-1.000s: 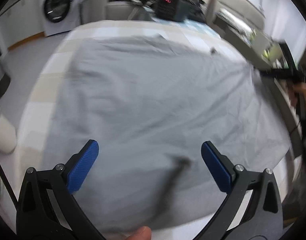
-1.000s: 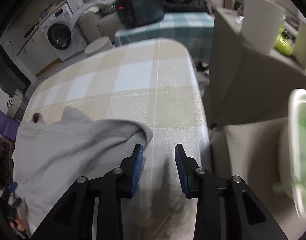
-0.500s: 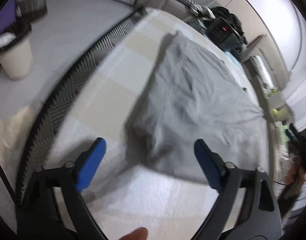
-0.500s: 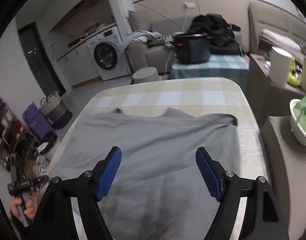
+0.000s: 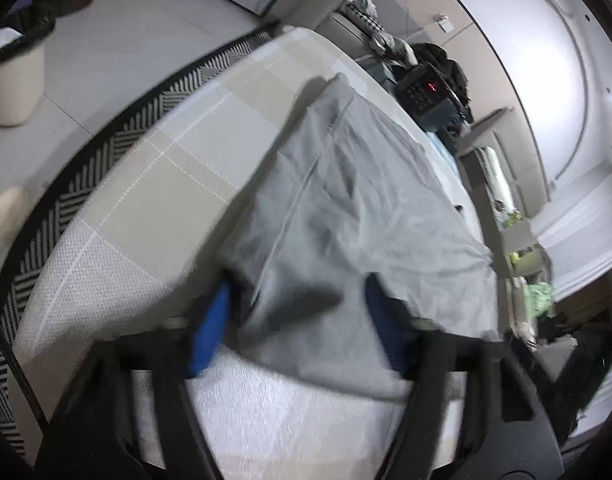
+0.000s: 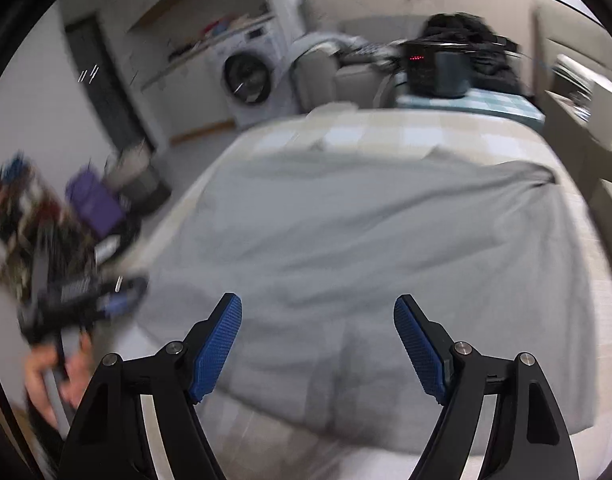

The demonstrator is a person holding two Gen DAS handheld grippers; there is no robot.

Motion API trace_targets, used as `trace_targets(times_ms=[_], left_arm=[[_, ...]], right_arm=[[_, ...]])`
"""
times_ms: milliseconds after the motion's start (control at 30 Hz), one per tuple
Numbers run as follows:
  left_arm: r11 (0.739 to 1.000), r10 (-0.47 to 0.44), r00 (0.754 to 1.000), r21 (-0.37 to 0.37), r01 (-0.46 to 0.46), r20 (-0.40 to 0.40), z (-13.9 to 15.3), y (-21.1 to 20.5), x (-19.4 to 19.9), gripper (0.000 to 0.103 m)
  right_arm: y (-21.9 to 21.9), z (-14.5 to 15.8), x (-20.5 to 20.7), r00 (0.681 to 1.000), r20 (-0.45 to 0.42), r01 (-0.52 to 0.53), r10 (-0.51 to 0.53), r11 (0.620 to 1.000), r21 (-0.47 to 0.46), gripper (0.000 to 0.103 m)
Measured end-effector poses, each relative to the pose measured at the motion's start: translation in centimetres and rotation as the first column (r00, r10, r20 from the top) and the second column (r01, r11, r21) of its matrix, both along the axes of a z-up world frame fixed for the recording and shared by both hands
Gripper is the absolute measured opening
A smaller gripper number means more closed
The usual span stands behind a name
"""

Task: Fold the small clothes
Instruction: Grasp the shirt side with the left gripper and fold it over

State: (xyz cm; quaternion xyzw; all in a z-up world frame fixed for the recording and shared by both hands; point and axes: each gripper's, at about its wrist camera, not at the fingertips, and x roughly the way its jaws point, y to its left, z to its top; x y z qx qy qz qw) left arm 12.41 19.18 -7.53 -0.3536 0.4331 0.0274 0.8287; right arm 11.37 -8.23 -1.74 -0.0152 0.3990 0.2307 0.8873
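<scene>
My left gripper [image 5: 298,316] is closing on the grey garment's [image 5: 357,216] near corner, cloth between the blue pads; my right gripper [image 6: 317,344] hovers spread wide over its lower-centre hem on the checked table [image 6: 385,136].

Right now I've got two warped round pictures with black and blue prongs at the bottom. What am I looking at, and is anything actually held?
There is no robot arm. A person holds a two-finger tool in each hand, and each tool carries a wide-angle camera looking along its blue fingers.

The left tool's view shows a grey garment spread on a checked beige table. A corner of the cloth lies between its blue fingers, and the jaws are closing on it; motion blur hides whether they are pressing yet.

The right tool's view shows the same garment from the other side. Its jaws stand wide above the cloth, holding nothing. At the left edge of that view you can see the hand gripping the other tool.
</scene>
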Motion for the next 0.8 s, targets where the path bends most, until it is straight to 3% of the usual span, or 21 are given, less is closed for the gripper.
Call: trace_targets(times_ms=[100,400,700,800], left_arm=[[0.999,0.033,0.999,-0.01,-0.033,0.038,-0.5,0.3,-0.3,0.009],[0.999,-0.004,0.988,-0.031,0.008,0.153,3.0,0.4,-1.0,0.006],[1.0,-0.007,0.986,-0.029,0.012,0.169,5.8,1.6,-1.5,0.004],[1.0,0.008,0.986,-0.011,-0.006,0.167,6.0,2.3,-2.0,0.0]], right_arm=[[3.0,-2.1,-1.5,0.998,-0.009,-0.059,0.059,0.997,-0.045,0.081],[12.2,-4.7,-3.6,0.966,-0.032,-0.257,0.257,0.966,-0.015,0.081],[19.5,-7.4,-5.4,0.928,0.062,-0.342,0.368,0.905,-0.254,0.081],[21.3,-8.4,-5.2,0.925,0.051,-0.344,0.378,0.885,-0.315,0.081]])
